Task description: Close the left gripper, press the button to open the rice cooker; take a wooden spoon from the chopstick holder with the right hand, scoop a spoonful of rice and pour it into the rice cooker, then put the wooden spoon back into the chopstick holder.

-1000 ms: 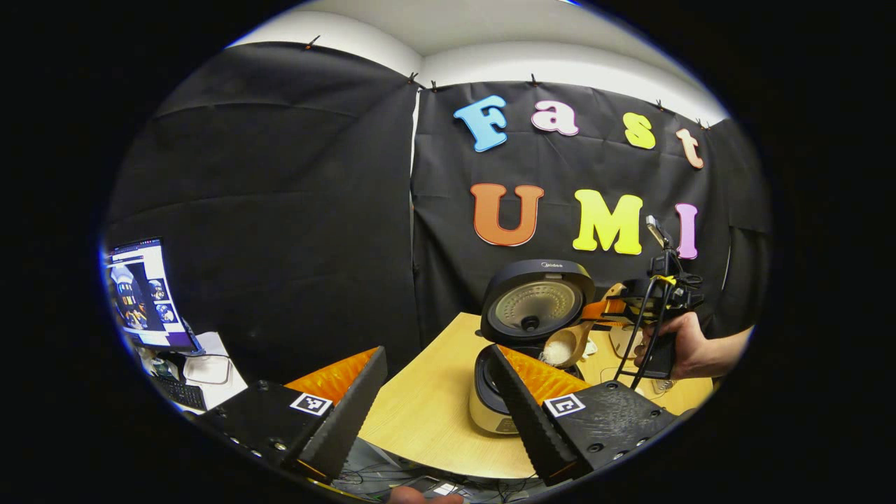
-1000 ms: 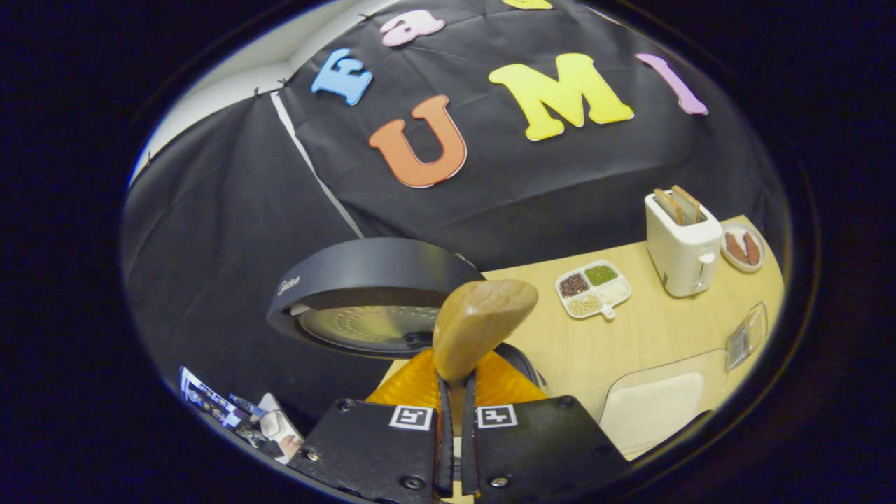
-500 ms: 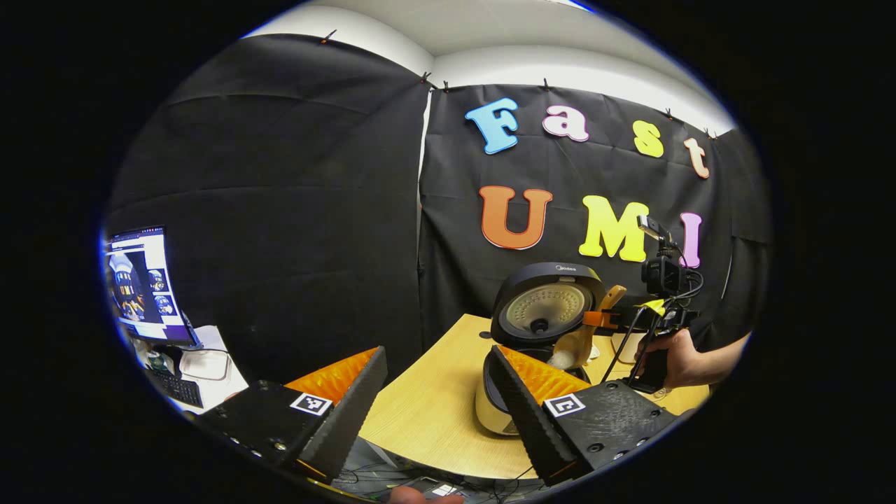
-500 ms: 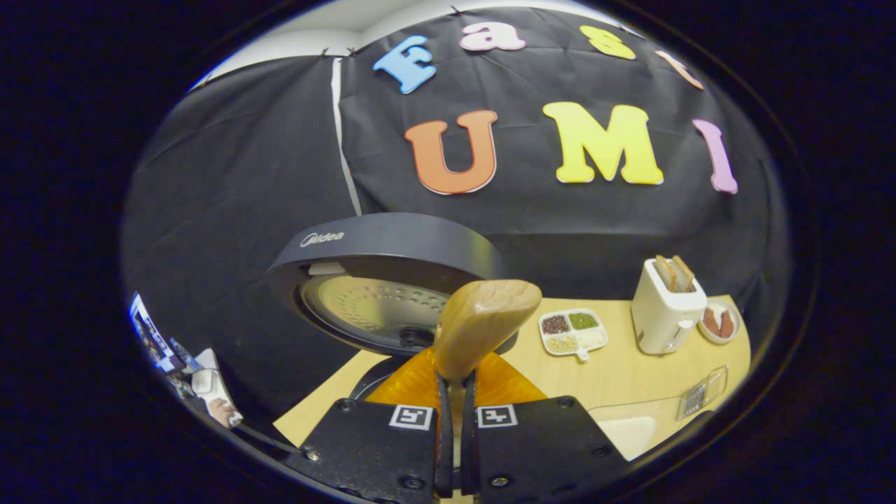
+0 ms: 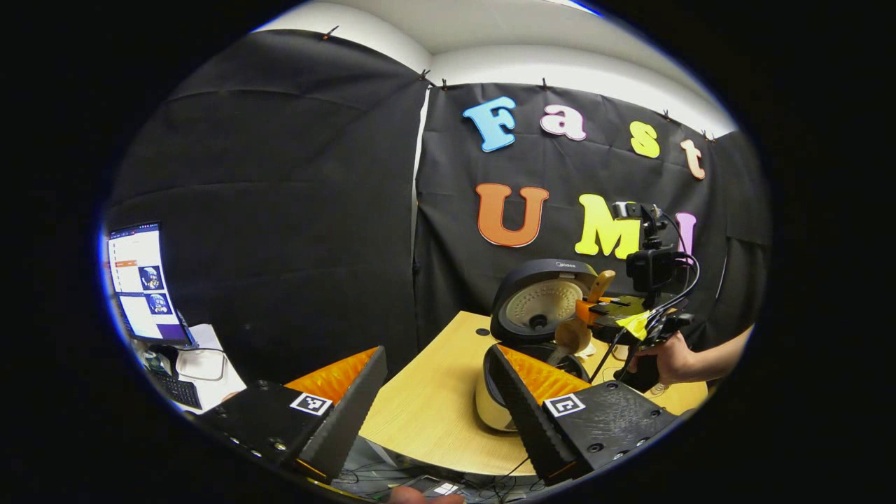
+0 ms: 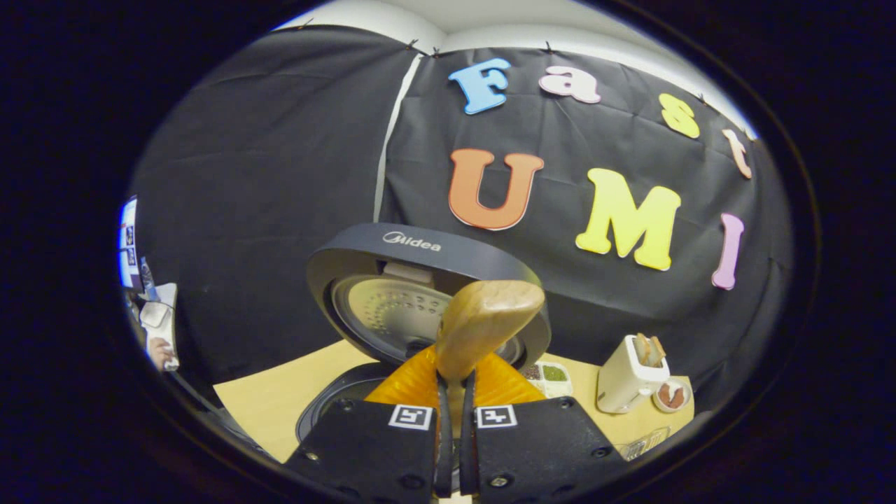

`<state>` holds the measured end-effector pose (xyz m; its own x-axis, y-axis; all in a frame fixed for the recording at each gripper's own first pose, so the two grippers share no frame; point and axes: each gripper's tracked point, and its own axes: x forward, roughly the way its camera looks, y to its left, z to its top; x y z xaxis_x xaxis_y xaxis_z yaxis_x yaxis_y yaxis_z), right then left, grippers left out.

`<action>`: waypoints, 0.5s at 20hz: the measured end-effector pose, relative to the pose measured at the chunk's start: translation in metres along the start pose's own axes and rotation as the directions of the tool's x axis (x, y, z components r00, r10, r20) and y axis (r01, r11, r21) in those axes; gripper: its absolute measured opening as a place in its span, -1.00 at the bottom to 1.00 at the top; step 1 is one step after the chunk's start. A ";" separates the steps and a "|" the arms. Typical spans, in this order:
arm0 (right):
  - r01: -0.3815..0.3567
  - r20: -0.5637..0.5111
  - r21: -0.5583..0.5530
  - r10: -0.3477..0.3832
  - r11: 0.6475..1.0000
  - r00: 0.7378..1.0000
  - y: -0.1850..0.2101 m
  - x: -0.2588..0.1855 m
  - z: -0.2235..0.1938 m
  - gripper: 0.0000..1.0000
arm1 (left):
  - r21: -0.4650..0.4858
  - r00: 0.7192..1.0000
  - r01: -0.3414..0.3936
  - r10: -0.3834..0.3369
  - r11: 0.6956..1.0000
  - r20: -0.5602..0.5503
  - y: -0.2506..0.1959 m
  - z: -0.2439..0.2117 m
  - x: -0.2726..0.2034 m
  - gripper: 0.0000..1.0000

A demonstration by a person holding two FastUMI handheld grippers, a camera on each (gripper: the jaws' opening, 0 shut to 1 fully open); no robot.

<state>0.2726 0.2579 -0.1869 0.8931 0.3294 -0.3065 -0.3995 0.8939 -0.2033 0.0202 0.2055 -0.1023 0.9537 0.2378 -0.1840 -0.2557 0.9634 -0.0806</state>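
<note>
**Tipping rice into the open cooker**

Standing on a pale wooden tabletop (image 5: 427, 413) before black booth cloth: rice cooker (image 5: 521, 378), lid swung up and back, leaving the pot mouth free for pouring. Sitting farther along, out of the working path: toaster (image 6: 628, 374) and sectioned grain tray (image 6: 553, 372). Hovering just above the pot, right gripper (image 6: 453, 448), fingers pinching tight on the handle of the wooden spoon (image 6: 483, 325), bowl turned over toward the cooker, probably emptying. Waiting near the tabletop edge, left gripper (image 5: 437, 409), fingers spread wide, gripping nothing.
</note>
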 end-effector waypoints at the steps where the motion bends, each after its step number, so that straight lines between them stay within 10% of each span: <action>1: 0.014 0.009 -0.016 -0.014 1.000 1.000 0.000 -0.002 0.003 -0.81 | -0.003 1.000 0.003 -0.003 1.000 -0.001 0.001 -0.001 -0.001 0.90; 10: 0.066 0.103 -0.076 -0.058 0.995 0.993 -0.002 -0.017 0.018 -0.80 | 0.006 0.998 0.058 -0.058 0.998 0.011 0.000 0.000 -0.006 0.89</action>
<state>0.2617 0.2563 -0.1641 0.9313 0.3067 -0.1965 -0.3542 0.8880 -0.2932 0.0143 0.2039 -0.1014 0.9686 0.1831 -0.1682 -0.1993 0.9762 -0.0850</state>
